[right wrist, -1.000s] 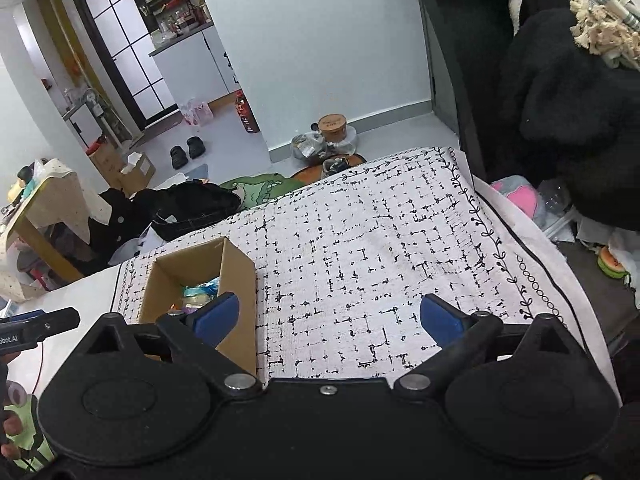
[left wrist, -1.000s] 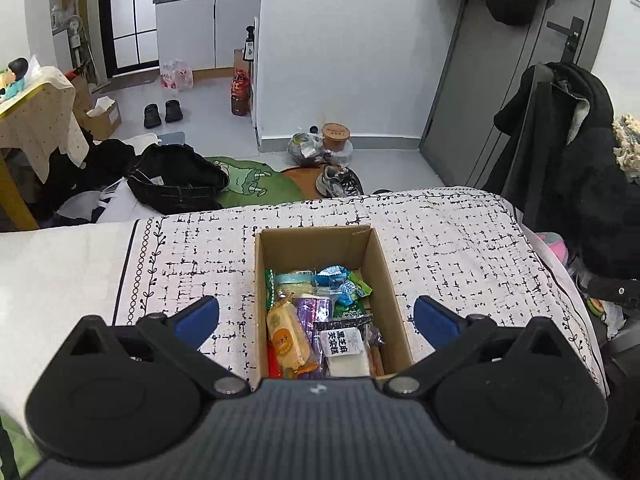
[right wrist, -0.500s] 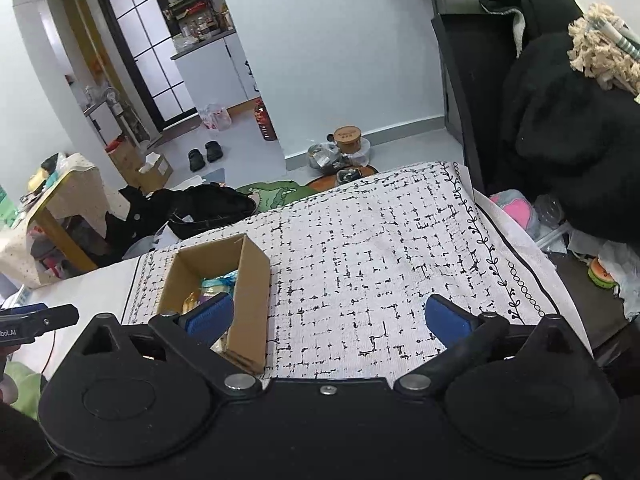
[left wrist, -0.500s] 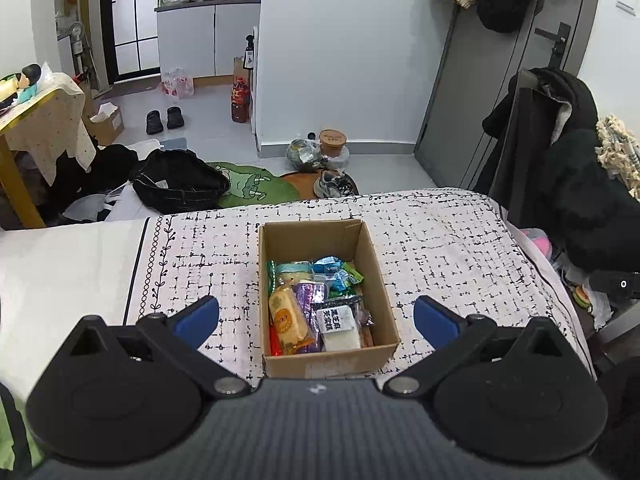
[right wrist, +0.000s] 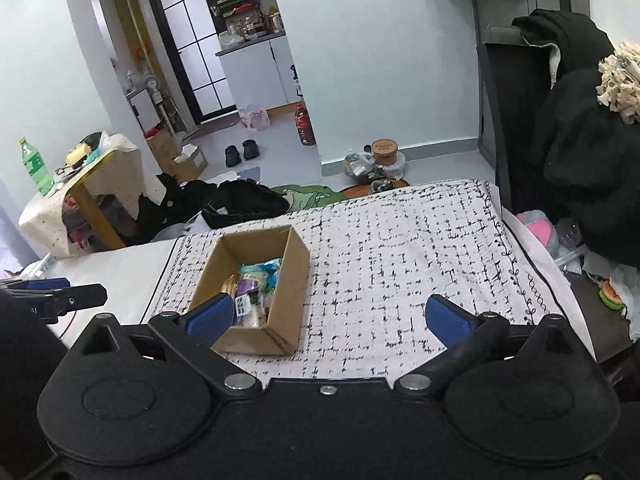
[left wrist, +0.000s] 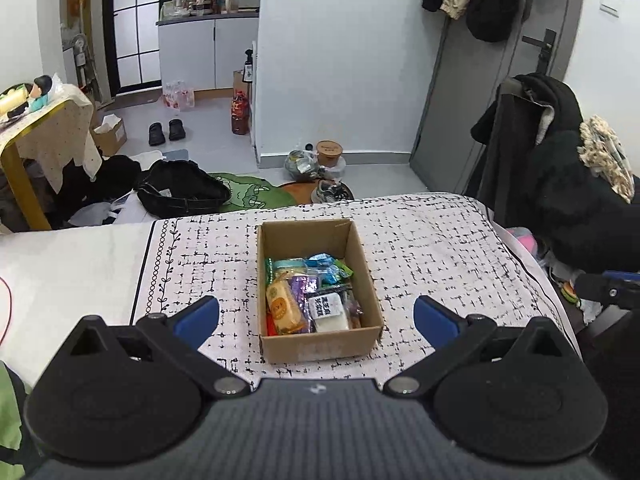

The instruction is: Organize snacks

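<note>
Sitting packed in the cardboard box (left wrist: 320,344), the snacks (left wrist: 308,300) look sorted (none loose on the cloth (left wrist: 420,248)), both grippers, left gripper (left wrist: 316,320) and right gripper (right wrist: 328,316), spread wide and empty.

Matt cardboard box (left wrist: 320,346), glossy snack wrappers (left wrist: 310,298), seemingly cloth patterned cover (left wrist: 432,248)

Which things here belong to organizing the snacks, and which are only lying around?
Belonging to the job:
cardboard box
snack packets inside it
left gripper, jaws open
right gripper, jaws open

Just lying about:
black bag
shoes
red bottle
</note>
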A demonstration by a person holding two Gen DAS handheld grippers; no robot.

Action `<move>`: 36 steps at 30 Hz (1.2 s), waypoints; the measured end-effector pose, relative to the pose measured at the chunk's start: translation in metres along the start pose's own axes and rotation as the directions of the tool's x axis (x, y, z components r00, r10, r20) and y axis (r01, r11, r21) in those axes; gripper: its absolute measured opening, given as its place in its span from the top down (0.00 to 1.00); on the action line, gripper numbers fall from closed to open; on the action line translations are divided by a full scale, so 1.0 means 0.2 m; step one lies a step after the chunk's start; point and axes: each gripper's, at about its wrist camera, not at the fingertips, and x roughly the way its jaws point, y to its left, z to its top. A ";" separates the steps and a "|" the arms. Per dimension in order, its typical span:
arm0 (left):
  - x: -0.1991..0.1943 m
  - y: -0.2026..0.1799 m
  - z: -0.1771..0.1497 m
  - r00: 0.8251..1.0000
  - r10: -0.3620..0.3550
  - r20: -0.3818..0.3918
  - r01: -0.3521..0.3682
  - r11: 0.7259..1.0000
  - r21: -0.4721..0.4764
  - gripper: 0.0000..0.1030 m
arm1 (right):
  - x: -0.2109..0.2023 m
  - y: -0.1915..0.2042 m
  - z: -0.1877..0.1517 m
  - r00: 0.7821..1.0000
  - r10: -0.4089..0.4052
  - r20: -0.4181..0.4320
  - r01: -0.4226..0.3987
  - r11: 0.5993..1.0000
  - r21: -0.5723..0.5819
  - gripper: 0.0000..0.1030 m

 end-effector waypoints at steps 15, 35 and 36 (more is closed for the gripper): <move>-0.08 -0.01 -0.05 1.000 -0.020 0.008 0.021 0.999 -0.027 0.00 | -0.14 0.02 -0.04 1.000 0.007 0.012 -0.007 1.000 -0.006 0.00; -0.10 -0.03 -0.06 1.000 -0.004 0.006 0.004 1.000 -0.024 0.00 | -0.18 0.01 -0.06 1.000 -0.018 0.020 0.018 1.000 0.010 0.00; -0.10 -0.04 -0.06 1.000 -0.004 0.005 0.004 1.000 -0.024 0.00 | -0.18 0.01 -0.06 1.000 -0.018 0.020 0.018 1.000 0.009 0.00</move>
